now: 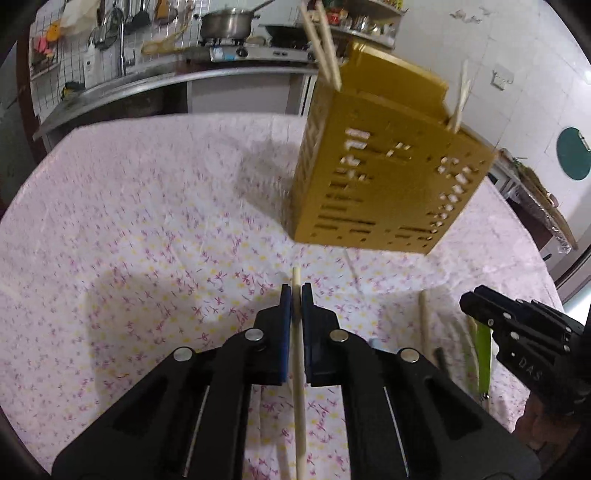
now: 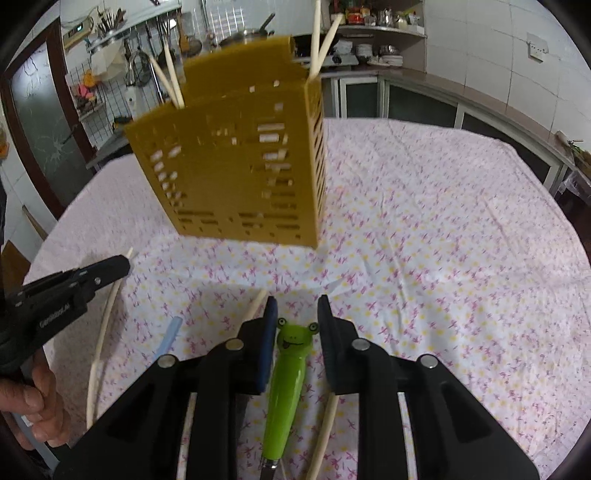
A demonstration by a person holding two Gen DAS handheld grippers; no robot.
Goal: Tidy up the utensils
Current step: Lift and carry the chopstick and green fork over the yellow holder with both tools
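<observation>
A yellow slotted utensil holder (image 1: 384, 166) stands on the flowered tablecloth, with several chopsticks (image 1: 321, 40) sticking out of it; it also shows in the right wrist view (image 2: 240, 162). My left gripper (image 1: 295, 295) is shut on a pale chopstick (image 1: 298, 369) in front of the holder. My right gripper (image 2: 297, 306) is open, its jaws either side of a green frog-handled utensil (image 2: 288, 376) lying on the cloth. The right gripper also shows in the left wrist view (image 1: 517, 328), and the left gripper in the right wrist view (image 2: 66, 288).
More chopsticks (image 2: 101, 332) and a light blue utensil (image 2: 168, 338) lie on the cloth (image 2: 443, 240) near the grippers. Another chopstick (image 1: 424, 321) lies between them. A kitchen counter with a stove and pot (image 1: 225, 24) stands behind the table.
</observation>
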